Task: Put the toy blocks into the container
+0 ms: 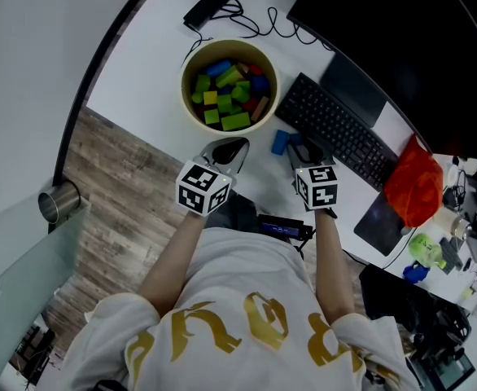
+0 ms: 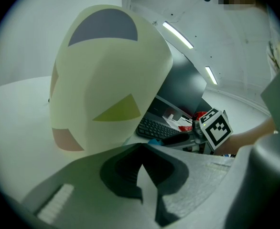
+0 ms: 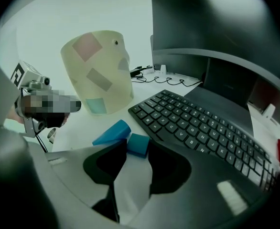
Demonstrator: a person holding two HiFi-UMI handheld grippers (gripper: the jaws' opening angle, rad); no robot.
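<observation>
**Blocks (image 1: 282, 142) lie at the right gripper's (image 1: 304, 150) mouth; the container (image 1: 186, 88) stands up and to their left**

Farthest left in the head view, the left gripper (image 1: 237, 147) hangs just short of the container, nose toward its cream wall. In the left gripper view its jaws meet at the tips with nothing between them. The container is well filled with coloured pieces (image 1: 226, 88) in green, yellow, blue and red.

Right of it, on the white desk (image 1: 145, 68), two blue pieces are left out. They are a long blue wedge (image 3: 112, 132) and a small blue block (image 3: 139, 144), close together and perhaps touching. In the right gripper view the wedge's long axis slants from lower left to upper right. It lies to the left of the line of the jaws. The small block sits straight ahead, right at the tips.

The right gripper is pitched down at the desk with its jaws wide. One pad comes up on either side of the small block's near edge, and neither appears to press on it. The keyboard (image 1: 336, 129) runs just beside the blocks on the right.

The right hand is plainly the nearer one. I judge the next move to be a short push forward and a squeeze on the small block. A carry up and left to the container would follow, past the idle left gripper. The left jaw could nudge the wedge on the way in.
</observation>
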